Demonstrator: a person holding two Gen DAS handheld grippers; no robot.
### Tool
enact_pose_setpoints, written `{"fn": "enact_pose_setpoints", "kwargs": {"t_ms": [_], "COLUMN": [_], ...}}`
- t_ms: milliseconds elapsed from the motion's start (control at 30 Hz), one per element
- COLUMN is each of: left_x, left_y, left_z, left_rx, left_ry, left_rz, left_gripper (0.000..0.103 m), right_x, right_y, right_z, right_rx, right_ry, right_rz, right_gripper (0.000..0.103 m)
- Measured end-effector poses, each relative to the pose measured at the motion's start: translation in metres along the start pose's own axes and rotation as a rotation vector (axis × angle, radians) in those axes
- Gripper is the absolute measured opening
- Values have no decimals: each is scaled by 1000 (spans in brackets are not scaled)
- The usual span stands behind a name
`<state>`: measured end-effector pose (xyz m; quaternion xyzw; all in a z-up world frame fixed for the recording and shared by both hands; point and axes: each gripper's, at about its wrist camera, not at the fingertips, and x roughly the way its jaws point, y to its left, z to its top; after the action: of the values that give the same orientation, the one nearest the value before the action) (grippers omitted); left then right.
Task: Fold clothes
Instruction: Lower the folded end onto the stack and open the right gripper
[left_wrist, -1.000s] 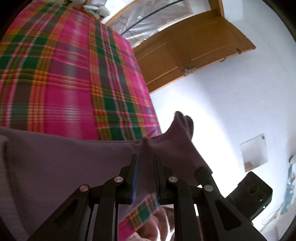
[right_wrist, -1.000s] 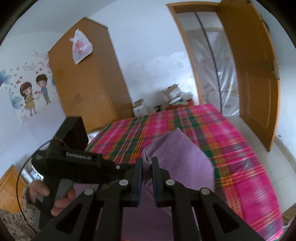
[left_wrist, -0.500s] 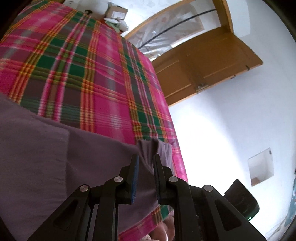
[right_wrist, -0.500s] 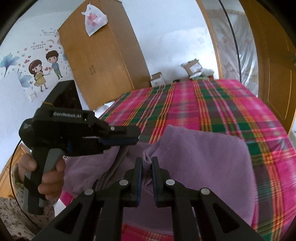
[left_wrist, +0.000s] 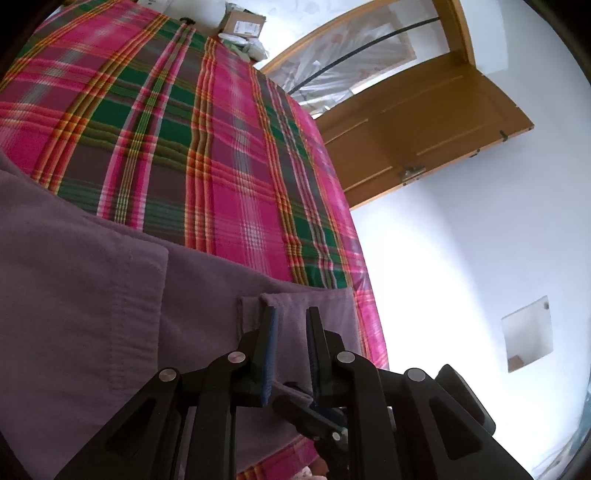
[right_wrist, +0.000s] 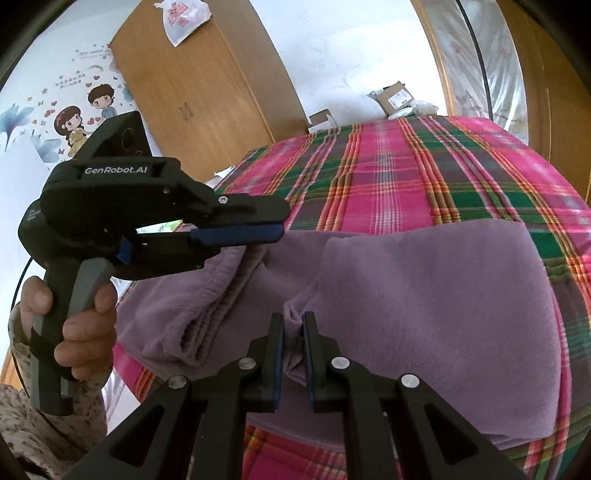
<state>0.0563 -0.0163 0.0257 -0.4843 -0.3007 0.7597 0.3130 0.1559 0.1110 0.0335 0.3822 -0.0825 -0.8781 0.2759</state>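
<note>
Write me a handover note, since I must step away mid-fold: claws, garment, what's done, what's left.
Left claw: closed on an edge of the purple garment, which rises to it in the right wrist view.
Right claw: shut on a bunched fold of the same garment.
Garment: lies near the front edge of the plaid bed cover, layered, with a doubled edge on the left.
Done: at least one fold is in.
Left: probably lay the held parts flat, release, smooth, then fold again if needed.
</note>
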Motion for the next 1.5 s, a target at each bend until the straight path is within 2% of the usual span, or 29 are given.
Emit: {"fn": "enact_pose_setpoints", "kwargs": {"t_ms": [167, 200, 333, 500, 600, 700, 900, 967, 1100, 1267, 1367, 1500], "left_x": [-2, -1, 9, 25, 34, 42, 48, 50, 53, 47, 34, 37], "left_y": [-12, -15, -28, -38, -37, -31, -20, -15, -5, 1, -2, -6], "left_z": [0, 0, -2, -9, -15, -18, -21, -22, -26, -23, -24, -28], "left_rx": [45, 53, 91, 133, 142, 126, 116, 113, 104, 93, 92, 105], "left_ry": [-36, -39, -18, 24, 57, 82, 104, 115, 129, 109, 85, 102], "left_rz": [27, 24, 18, 23, 28, 42, 94, 116, 109, 112, 119, 118], "left_gripper": [16, 16, 16, 16, 16, 16, 16, 16, 16, 16, 16, 16], "right_x": [3, 3, -7, -33, -54, -66, -60, -59, -65, -69, -68, -54], "right_y": [-1, -1, -2, -13, -30, -56, -83, -88, -98, -103, -95, -92], "right_z": [-3, -3, -4, -5, -2, 0, -11, -15, -19, -18, -4, 19], "right_rx": [3, 1, -1, 10, 31, 95, 138, 139, 150, 168, 137, 83], "right_ry": [26, 35, 43, 12, -44, -82, -36, -28, -39, -47, -78, -92], "right_rz": [20, 27, 55, 65, 4, -132, -267, -275, -277, -271, -289, -305], "right_gripper": [14, 17, 21, 21, 21, 21, 22, 21, 17, 15, 15, 15]}}
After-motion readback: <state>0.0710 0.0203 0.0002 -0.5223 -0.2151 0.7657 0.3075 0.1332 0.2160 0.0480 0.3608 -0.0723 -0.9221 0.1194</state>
